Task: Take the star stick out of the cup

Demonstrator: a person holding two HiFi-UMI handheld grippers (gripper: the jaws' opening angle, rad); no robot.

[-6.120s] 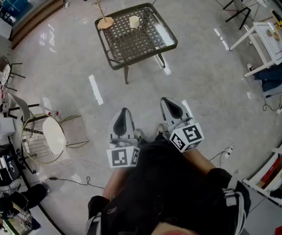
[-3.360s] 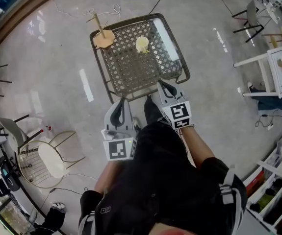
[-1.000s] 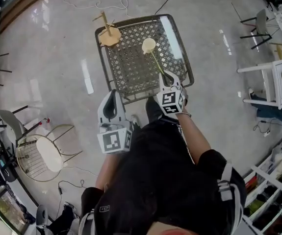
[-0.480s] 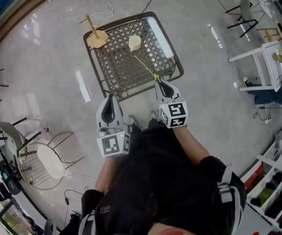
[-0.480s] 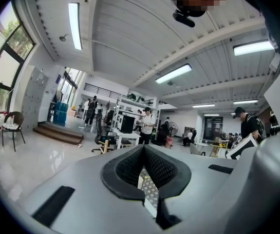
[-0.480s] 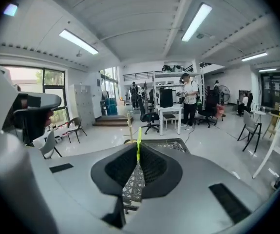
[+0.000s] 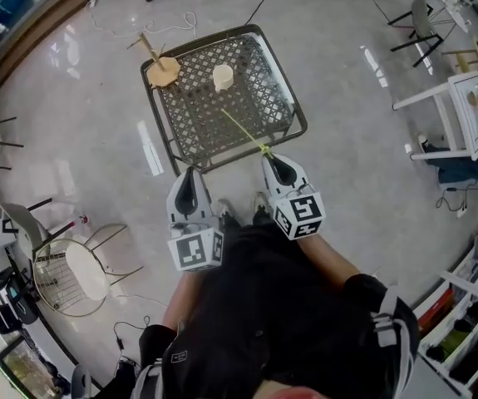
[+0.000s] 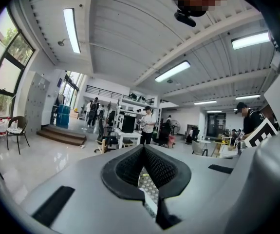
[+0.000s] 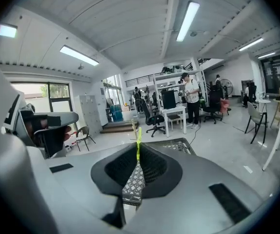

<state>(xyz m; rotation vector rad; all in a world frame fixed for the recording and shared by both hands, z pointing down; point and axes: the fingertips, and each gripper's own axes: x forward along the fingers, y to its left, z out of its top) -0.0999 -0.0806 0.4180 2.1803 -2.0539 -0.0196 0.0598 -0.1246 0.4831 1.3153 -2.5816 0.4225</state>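
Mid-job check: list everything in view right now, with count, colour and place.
table: one, dark metal lattice top, on the floor ahead of the person.
cup: one, cream, upright on the table's far half.
wooden stand: one, tan, at the table's far left corner.
star stick: one, yellow-green, over the table, apparently clear of the cup.
wire chair: one, white seat, on the floor at left.
side table: one, white, far right.
left gripper: grey, shut, empty, near the table's front edge.
right gripper: grey, shut on the star stick's near end.
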